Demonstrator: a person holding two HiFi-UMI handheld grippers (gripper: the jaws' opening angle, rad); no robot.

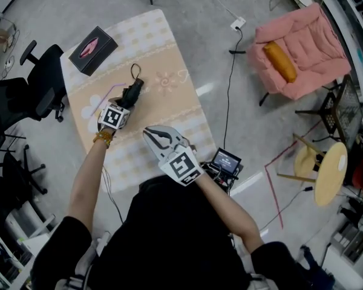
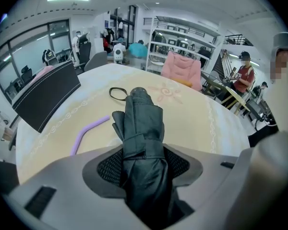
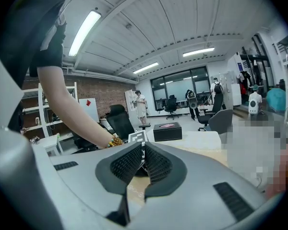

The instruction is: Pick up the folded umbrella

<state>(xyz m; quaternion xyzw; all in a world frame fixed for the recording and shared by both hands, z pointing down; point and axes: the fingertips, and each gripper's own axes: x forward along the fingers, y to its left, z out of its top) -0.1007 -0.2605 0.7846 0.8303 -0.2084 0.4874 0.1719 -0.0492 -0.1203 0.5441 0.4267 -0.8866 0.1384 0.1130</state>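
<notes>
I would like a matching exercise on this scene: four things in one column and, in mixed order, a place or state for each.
1 folded umbrella
2 straw
3 black box
4 right gripper

a jaws together, empty
b at a corner of the table
c between the jaws of the left gripper
d purple, lying beside the umbrella

Pairs: 1-c, 2-d, 3-b, 4-a

Head view looks steeply down; both gripper views, low and close, seemingly share the table [image 1: 169, 101].
</notes>
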